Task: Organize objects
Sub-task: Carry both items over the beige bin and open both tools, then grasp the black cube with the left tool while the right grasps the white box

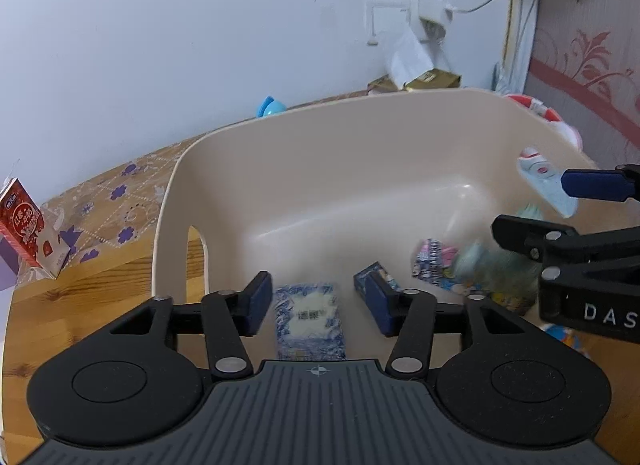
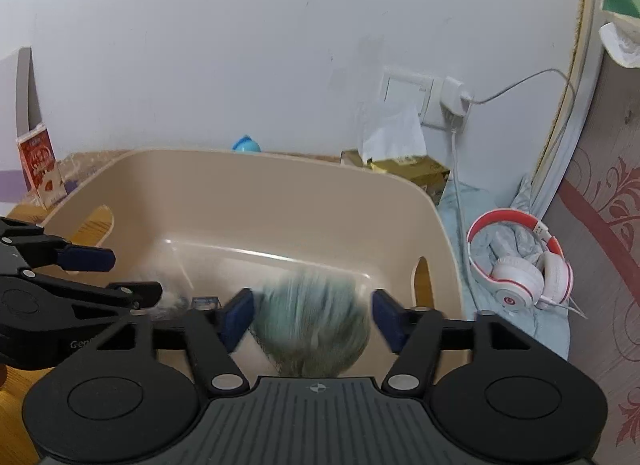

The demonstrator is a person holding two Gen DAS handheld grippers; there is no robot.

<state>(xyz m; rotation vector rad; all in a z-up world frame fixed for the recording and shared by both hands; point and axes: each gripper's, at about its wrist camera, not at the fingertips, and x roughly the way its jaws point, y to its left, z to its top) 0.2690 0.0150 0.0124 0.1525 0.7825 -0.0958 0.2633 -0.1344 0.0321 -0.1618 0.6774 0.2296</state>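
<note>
A beige plastic basket (image 1: 320, 137) stands on the wooden table; it also shows in the right wrist view (image 2: 280, 193). My left gripper (image 1: 316, 301) is open above its near rim, over a blue-and-white tissue pack (image 1: 310, 317) lying inside. A small blue box (image 1: 374, 279) and a colourful packet (image 1: 434, 263) also lie in the basket. My right gripper (image 2: 312, 319) is open; a blurred greenish bag (image 2: 314, 329) is between its fingers, apparently dropping into the basket. It shows as a blur in the left wrist view (image 1: 496, 269). The right gripper (image 1: 532, 205) enters that view from the right.
A red-and-white milk carton (image 1: 28, 225) stands at the table's left on a floral mat. A blue toy (image 1: 272, 107) and a gold tissue box (image 1: 432, 79) sit behind the basket by the wall. Red-and-white headphones (image 2: 520, 261) lie on cloth to the right.
</note>
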